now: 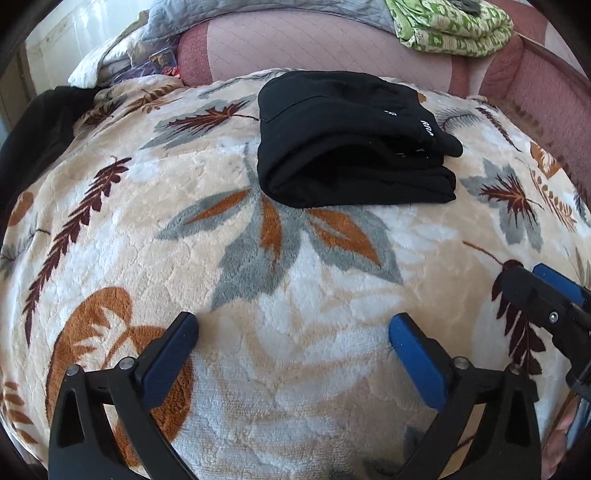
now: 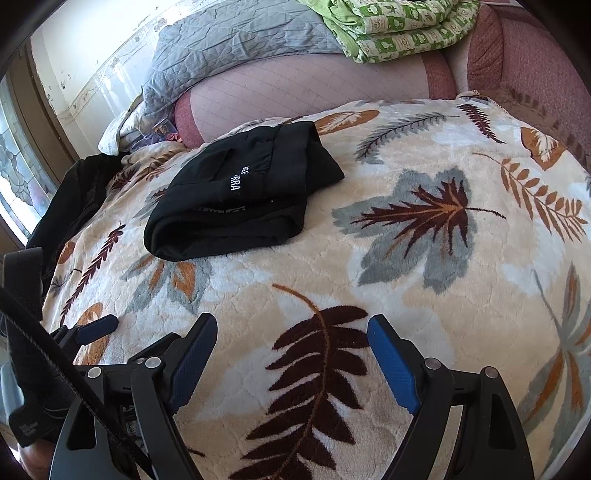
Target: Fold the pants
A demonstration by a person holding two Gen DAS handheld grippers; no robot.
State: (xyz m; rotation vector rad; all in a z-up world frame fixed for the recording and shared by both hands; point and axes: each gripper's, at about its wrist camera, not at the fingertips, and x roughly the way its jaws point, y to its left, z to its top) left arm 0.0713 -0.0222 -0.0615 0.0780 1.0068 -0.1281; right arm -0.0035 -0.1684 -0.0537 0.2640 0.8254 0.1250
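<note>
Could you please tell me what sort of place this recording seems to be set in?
Probably a home living room or bedroom: a leaf-patterned fleece blanket over a pink sofa, with folded bedding on its backrest.

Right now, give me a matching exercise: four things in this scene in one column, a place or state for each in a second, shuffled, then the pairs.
Things:
1. black pants
2. leaf-print blanket
3. green patterned bedding
4. left tool

Place or state:
A. piled on top of the sofa back
B. open, nothing between its fingers
C. folded into a compact stack
D. spread out under the pants

Pairs: 1-C, 2-D, 3-A, 4-B
</note>
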